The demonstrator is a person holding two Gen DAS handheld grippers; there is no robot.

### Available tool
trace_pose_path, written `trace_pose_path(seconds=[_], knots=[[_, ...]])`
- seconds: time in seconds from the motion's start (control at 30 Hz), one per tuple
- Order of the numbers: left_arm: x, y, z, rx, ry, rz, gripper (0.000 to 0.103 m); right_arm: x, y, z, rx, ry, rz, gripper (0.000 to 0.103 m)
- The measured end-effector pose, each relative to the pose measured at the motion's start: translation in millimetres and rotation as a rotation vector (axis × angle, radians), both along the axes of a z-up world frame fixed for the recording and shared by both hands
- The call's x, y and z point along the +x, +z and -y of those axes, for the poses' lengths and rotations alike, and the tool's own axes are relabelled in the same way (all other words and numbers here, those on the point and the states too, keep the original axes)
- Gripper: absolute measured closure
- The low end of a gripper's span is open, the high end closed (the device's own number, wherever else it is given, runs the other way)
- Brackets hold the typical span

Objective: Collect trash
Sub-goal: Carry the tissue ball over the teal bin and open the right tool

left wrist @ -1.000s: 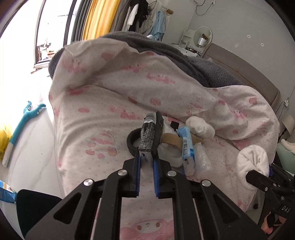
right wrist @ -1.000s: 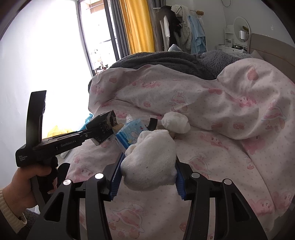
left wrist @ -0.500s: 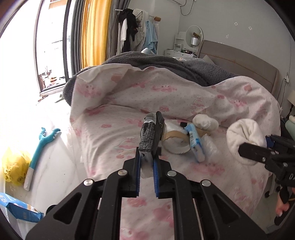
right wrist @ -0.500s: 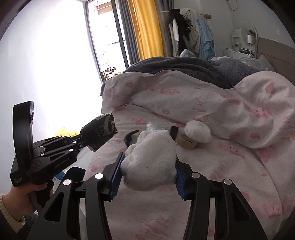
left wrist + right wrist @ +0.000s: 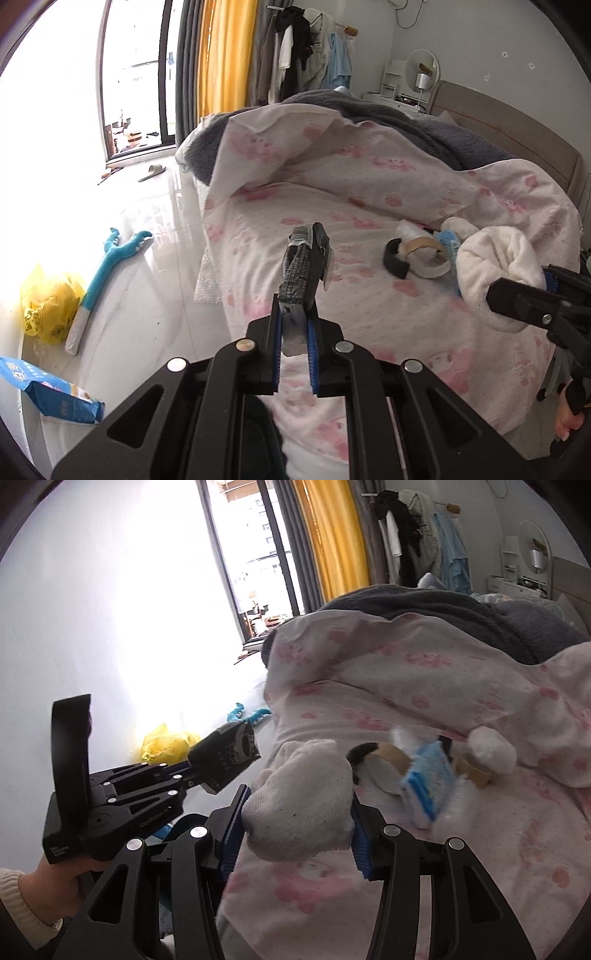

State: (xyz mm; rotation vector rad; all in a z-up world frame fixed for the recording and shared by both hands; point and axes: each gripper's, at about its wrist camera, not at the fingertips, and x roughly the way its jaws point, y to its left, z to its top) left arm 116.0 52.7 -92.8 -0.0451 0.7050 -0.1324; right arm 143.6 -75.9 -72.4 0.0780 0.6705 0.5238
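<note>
Trash in both grips: your left gripper [image 5: 294,334] pinches a dark wrapper [image 5: 303,266] by its tail, your right gripper [image 5: 297,829] squeezes a white wad [image 5: 301,805] above the bed [image 5: 369,321]. Swing fast and that wrapper could slip free.

**Left gripper holding a dark wrapper over a pink-patterned bed**

The left gripper [image 5: 294,345] clamps a crumpled dark grey foil wrapper [image 5: 304,266] upright. At right, the right gripper [image 5: 532,306] holds a white fluffy sock [image 5: 495,266]. Between them, a brown cardboard tape roll [image 5: 428,254] lies on the white-and-pink duvet [image 5: 332,206].
</note>
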Motion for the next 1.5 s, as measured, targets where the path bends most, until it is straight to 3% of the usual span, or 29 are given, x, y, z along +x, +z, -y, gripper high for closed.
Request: trace_pose_path(seconds=[0.27, 0.67, 1.2, 1.27, 1.43, 1.5], knots=[[-7.7, -22.4, -36.3, 0.052, 0.034, -0.085, 0.089, -0.5, -3.0, -38.9, -0.005, 0.046, -0.018, 0.053], [-24.9, -87.6, -89.1, 0.09, 0.052, -0.298, 0.089, -0.7, -22.1, -101.6, -0.054, 0.127, -0.076, 0.053], [-40.7, -137.0, -136.5, 0.005, 0.039, -0.536, 0.085, 9.1, -62.8, -160.8, -0.106, 0.184, -0.192, 0.053], [-43.7, -139.6, -141.1, -0.001, 0.039, -0.55, 0.07, 11.9, -69.9, -167.1, -0.112, 0.185, -0.212, 0.053], [-48.1, -130.3, -154.6, -0.029, 0.061, -0.526, 0.045, 18.1, -88.5, -179.3, -0.129, 0.187, -0.257, 0.053], [-50.1, -121.3, -160.1, -0.032, 0.077, -0.488, 0.041, 18.3, -96.0, -184.2, -0.138, 0.188, -0.277, 0.053]])
